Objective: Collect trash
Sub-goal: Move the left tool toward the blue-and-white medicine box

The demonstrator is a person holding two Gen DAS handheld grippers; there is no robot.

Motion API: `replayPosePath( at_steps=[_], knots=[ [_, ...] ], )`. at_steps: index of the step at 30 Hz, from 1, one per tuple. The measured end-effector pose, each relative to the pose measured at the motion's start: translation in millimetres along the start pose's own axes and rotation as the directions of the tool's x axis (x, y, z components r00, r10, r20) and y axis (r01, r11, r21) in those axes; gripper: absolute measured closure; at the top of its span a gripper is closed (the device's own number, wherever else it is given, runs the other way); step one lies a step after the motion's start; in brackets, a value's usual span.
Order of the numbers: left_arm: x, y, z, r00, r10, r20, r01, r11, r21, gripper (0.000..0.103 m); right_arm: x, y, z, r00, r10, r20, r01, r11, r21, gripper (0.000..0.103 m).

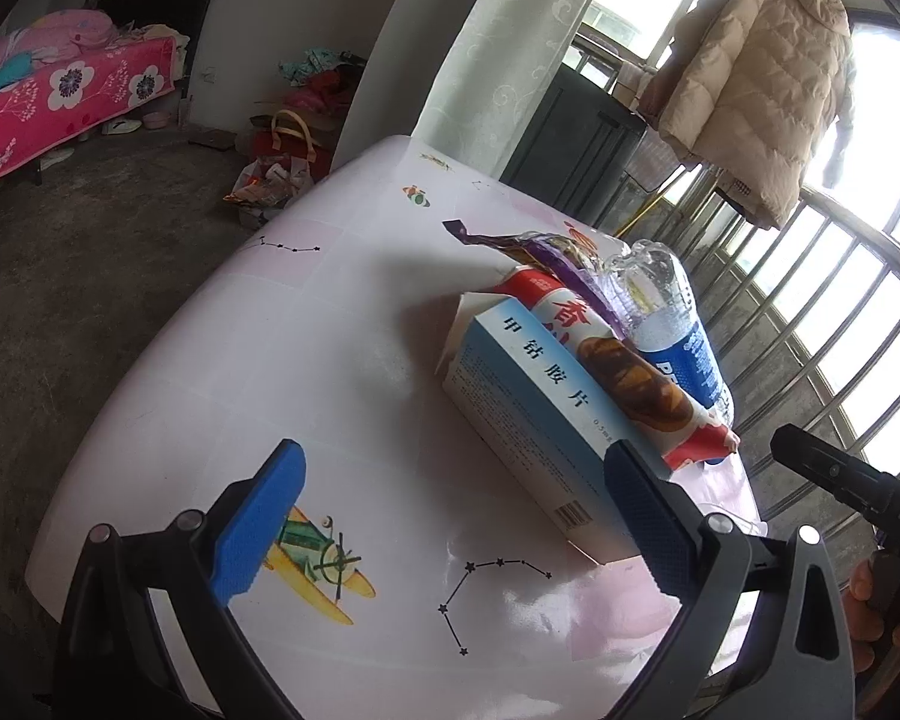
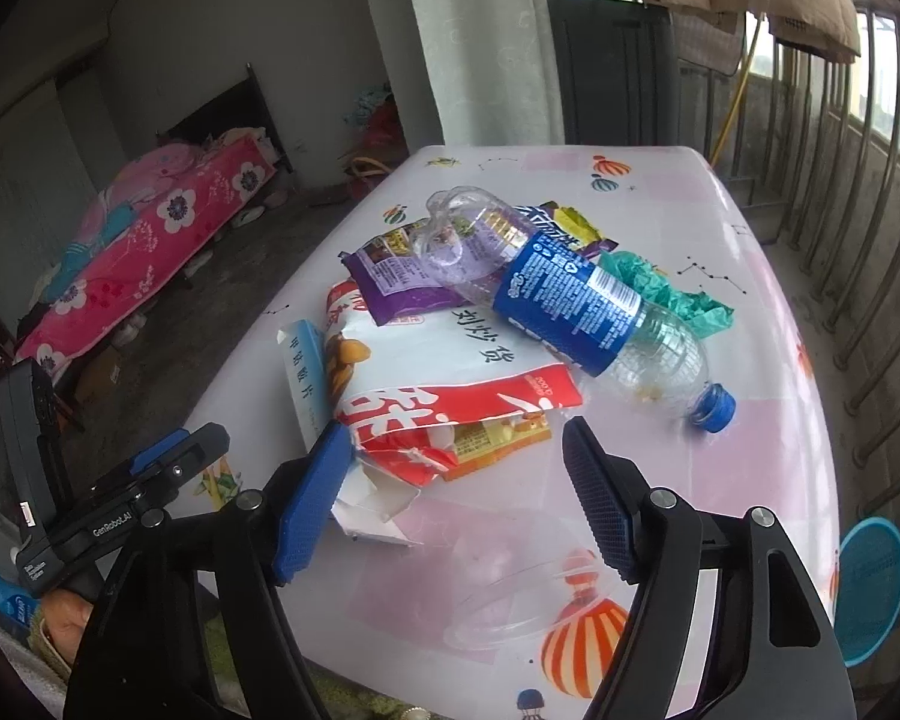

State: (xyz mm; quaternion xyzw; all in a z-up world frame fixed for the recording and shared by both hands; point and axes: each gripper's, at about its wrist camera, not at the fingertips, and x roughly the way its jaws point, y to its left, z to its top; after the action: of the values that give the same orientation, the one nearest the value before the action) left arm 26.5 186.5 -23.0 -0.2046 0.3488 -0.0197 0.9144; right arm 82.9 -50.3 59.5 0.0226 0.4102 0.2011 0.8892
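Through the left wrist camera, our left gripper point(image 1: 450, 516) hangs over the table point(image 1: 222, 360), jaws spread wide with nothing between them. The right-hand pad sits just beside the near end of the blue medicine box point(image 1: 528, 396). On that box leans the red-and-white snack bag point(image 1: 624, 360), and behind it lies the plastic bottle point(image 1: 672, 324) with its blue label.

Over to the right wrist camera: our right gripper point(image 2: 456, 498) is wide open too, holding nothing, its left pad touching the torn edge of the snack bag. The trash is heaped mid-table: the bottle lies on its side across a purple wrapper point(image 2: 402, 276), with crumpled green paper point(image 2: 678, 294) behind. A clear plastic lid point(image 2: 510, 588) lies near us.
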Motion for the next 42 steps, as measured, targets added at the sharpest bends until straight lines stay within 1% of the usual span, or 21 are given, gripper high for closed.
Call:
replayPosePath(
  at_steps=[2,5,9,10,11,14,16,20,22,24,29,31,35,40,42],
  knots=[
    [1,7,1,1.0,0.018,-0.006,-0.018,1.0,-0.021,0.006,5,9,0,1.0,0.021,-0.016,-0.021,1.0,-0.02,0.041],
    [2,20,1,1.0,0.019,-0.017,-0.02,0.998,-0.053,0.006,13,21,1,0.998,0.044,-0.043,-0.046,0.998,-0.046,0.046],
    [-2,34,-1,1.0,0.014,0.006,-0.014,0.997,-0.073,0.006,18,35,0,0.997,0.053,-0.062,-0.057,0.996,-0.075,0.048],
    [-3,37,-1,1.0,0.009,0.012,-0.008,0.997,-0.076,0.01,19,38,-1,0.997,0.048,-0.064,-0.054,0.995,-0.085,0.048],
    [-3,39,-1,1.0,0.002,0.014,-0.001,0.997,-0.079,0.012,22,40,-2,0.997,0.041,-0.066,-0.047,0.994,-0.095,0.048],
    [-1,46,-1,0.999,-0.035,0.004,0.035,0.995,-0.094,0.023,27,44,-3,0.996,0.037,-0.076,-0.045,0.993,-0.108,0.048],
    [1,50,0,0.998,-0.058,-0.003,0.057,0.993,-0.107,0.031,32,45,-3,0.994,0.052,-0.096,-0.062,0.992,-0.108,0.048],
    [3,55,-2,0.995,-0.102,-0.006,0.1,0.985,-0.144,0.043,37,50,-9,0.989,0.07,-0.133,-0.087,0.988,-0.129,0.048],
    [5,55,-3,0.994,-0.109,-0.015,0.105,0.982,-0.157,0.05,40,54,-13,0.984,0.084,-0.158,-0.106,0.985,-0.138,0.048],
    [5,57,-3,0.994,-0.109,-0.021,0.104,0.98,-0.17,0.054,43,59,-17,0.976,0.114,-0.186,-0.141,0.981,-0.136,0.048],
    [0,62,-4,0.995,-0.094,-0.021,0.089,0.979,-0.181,0.055,44,66,-26,0.97,0.133,-0.204,-0.163,0.976,-0.141,0.048],
    [0,62,-4,0.995,-0.094,-0.03,0.087,0.98,-0.181,0.055,47,64,-27,0.969,0.133,-0.208,-0.161,0.979,-0.126,0.048],
    [2,59,-7,0.995,-0.089,-0.053,0.08,0.984,-0.162,0.055,61,65,-27,0.96,0.159,-0.229,-0.184,0.979,-0.091,0.048],
    [9,57,-7,0.993,-0.082,-0.088,0.069,0.987,-0.147,0.063,80,72,-28,0.956,0.157,-0.248,-0.18,0.981,-0.074,0.047],
    [13,57,-8,0.991,-0.084,-0.101,0.069,0.987,-0.148,0.066,84,74,-28,0.95,0.169,-0.264,-0.193,0.979,-0.068,0.046]
  ],
)
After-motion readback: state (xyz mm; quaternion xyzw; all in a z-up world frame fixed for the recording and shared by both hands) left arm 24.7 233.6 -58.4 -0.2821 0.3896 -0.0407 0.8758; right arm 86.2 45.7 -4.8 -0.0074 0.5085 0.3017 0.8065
